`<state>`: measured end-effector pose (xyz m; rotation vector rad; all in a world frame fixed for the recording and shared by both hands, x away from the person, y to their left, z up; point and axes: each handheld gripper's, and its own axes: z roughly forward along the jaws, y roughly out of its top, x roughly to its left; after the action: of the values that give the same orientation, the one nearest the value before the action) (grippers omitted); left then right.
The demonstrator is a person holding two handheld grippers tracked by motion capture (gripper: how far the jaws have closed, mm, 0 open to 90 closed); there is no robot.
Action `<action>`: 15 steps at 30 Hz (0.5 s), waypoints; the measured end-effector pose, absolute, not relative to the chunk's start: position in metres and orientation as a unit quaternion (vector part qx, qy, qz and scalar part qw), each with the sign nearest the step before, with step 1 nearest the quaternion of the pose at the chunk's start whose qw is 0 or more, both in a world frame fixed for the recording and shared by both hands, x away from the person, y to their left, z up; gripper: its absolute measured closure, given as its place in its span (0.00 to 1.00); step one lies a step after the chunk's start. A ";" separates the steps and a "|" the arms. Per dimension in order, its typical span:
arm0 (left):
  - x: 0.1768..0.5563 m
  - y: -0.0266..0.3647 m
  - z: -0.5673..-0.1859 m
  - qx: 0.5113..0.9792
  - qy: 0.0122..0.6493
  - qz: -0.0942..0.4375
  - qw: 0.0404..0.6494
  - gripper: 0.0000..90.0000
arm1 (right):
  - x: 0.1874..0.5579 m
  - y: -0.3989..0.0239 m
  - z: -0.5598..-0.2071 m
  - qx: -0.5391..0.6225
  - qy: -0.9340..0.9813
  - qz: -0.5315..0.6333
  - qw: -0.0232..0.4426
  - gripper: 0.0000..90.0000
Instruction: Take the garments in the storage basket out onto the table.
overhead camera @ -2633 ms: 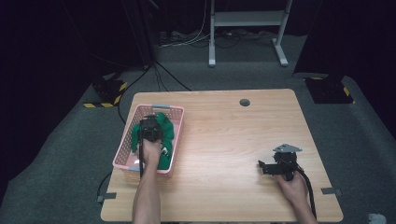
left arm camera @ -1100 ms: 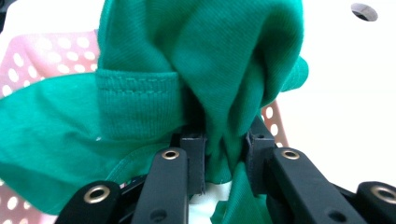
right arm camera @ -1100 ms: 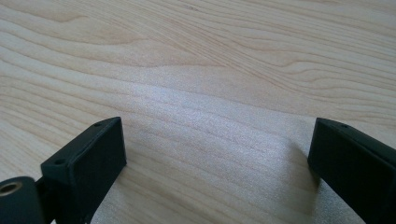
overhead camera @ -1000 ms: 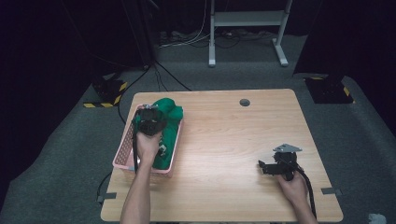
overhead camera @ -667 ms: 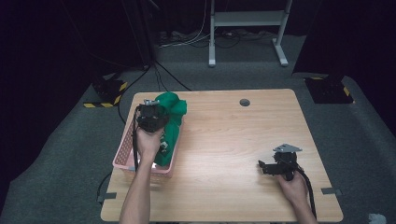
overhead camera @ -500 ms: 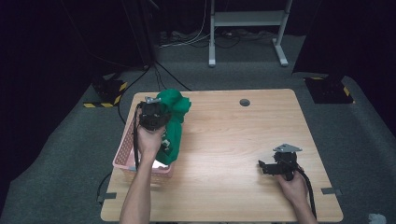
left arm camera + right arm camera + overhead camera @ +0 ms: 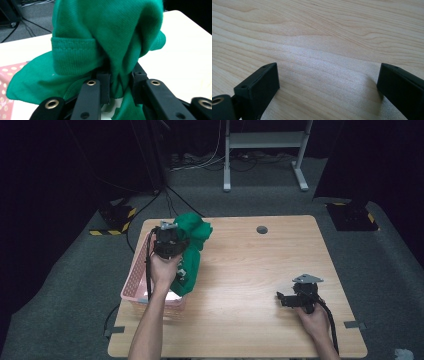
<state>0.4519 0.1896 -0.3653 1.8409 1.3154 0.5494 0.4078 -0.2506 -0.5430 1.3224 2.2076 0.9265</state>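
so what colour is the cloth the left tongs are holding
Green, clearest in the left gripper view: cloth.

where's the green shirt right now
In the high view the green shirt hangs at the table's left side, bunched in the left claw, its lower end trailing into the pink basket.

Green knit cloth garment [image 7: 107, 37] with ribbed hem, matt pale wood table [image 7: 324, 37], pink perforated plastic basket [image 7: 134, 282]

pink basket [image 7: 134, 282] and hanging green cloth [image 7: 192, 245] crowd left edge, bare tabletop [image 7: 250, 270] between
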 end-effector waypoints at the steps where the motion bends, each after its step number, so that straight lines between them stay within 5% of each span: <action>1: 0.452 0.190 -0.365 0.726 0.519 0.217 0.396 0.83 | 0.408 -0.251 -0.543 0.474 0.791 0.332 0.202 0.05; 15: 0.446 0.167 -0.346 0.733 0.483 0.211 0.430 0.83 | 0.408 -0.251 -0.543 0.474 0.790 0.332 0.202 0.05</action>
<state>0.4456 0.1672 -0.3462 1.8293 1.2049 0.5261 0.4077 -0.2506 -0.5430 1.3239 2.2068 0.9258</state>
